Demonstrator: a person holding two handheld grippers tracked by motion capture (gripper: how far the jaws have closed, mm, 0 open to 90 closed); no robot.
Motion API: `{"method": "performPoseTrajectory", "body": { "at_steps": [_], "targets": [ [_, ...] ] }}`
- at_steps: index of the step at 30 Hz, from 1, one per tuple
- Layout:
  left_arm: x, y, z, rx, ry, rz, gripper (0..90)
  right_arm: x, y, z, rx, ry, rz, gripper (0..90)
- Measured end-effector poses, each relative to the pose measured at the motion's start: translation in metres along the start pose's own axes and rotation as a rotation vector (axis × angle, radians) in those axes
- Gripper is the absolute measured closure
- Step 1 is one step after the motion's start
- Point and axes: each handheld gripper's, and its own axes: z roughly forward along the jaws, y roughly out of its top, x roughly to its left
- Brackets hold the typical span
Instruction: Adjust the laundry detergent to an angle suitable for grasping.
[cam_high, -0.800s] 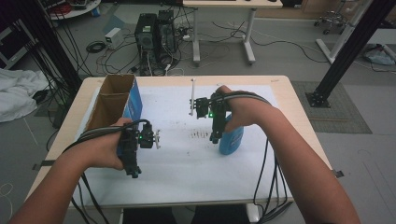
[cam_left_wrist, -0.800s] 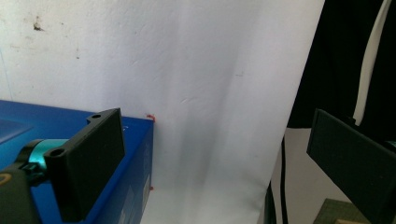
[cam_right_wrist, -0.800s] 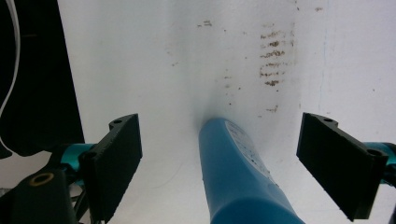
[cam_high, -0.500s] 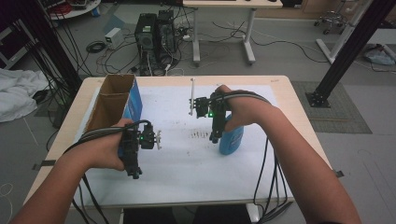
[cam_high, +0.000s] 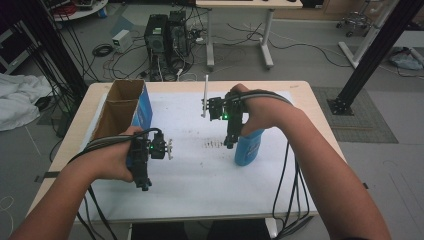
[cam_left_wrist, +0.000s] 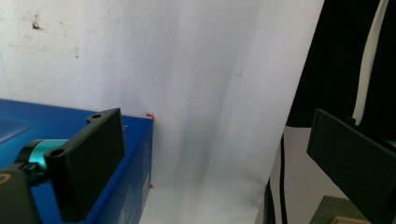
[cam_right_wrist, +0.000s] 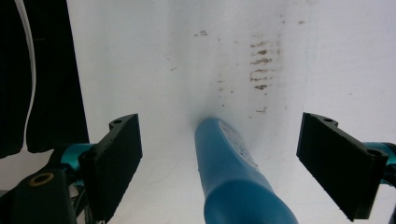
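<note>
The table (cam_high: 300, 95) carries a white sheet (cam_high: 200, 190), with an open cardboard box (cam_high: 122, 107) with blue sides standing at its left edge. A blue bottle (cam_high: 248, 147) lies on the sheet right of centre, just past a patch of brown specks (cam_high: 215, 145). The right tool (cam_high: 231, 131) hangs over it, jaws spread wide on either side and touching nothing. This looks like the approach to a pick-up: the next move calls for lowering and closing squarely on the bottle's body. The left tool (cam_high: 142, 172) hovers near the box, jaws apart and empty. The right gripper view shows the bottle (cam_right_wrist: 233, 172) centred between the jaws, which the high view hides under the hand; the left gripper view shows the box's blue side (cam_left_wrist: 135, 186) close up
</note>
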Motion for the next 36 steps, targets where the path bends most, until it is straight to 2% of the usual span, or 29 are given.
{"method": "performPoseTrajectory", "body": {
  "at_steps": [5,6,8,10,11,14,22,29,36],
  "targets": [
    [-0.002,0.0,0.003,0.002,-0.006,-0.004,4.4,0.0,0.002,-0.034,-0.021,-0.03,-0.004,13.3],
    [-0.002,0.0,0.003,0.002,-0.006,-0.004,4.4,0.0,0.002,-0.034,-0.021,-0.03,-0.004,13.3],
    [-0.003,0.0,0.002,-0.003,-0.005,-0.007,4.3,0.0,0.0,-0.055,-0.025,-0.062,0.001,13.3],
    [-0.003,0.0,0.002,-0.001,-0.005,-0.007,4.4,0.0,-0.002,-0.06,-0.028,-0.069,0.009,13.3],
    [-0.002,0.0,0.003,0.003,-0.009,-0.006,4.3,0.001,-0.008,-0.068,-0.044,-0.082,0.02,13.3],
    [0.0,0.001,0.003,0.016,-0.01,-0.006,4.4,0.003,-0.017,-0.077,-0.079,-0.089,0.035,13.3],
    [0.001,0.005,-0.001,0.024,-0.004,0.003,4.4,0.008,-0.047,-0.084,-0.075,-0.115,0.086,13.3],
    [0.003,0.01,0.0,0.034,0.001,0.008,4.4,0.012,-0.089,-0.084,-0.046,-0.13,0.174,13.3],
    [0.004,0.013,0.0,0.031,0.0,0.007,4.4,0.014,-0.132,-0.074,-0.003,-0.138,0.252,13.3]
  ]
}}
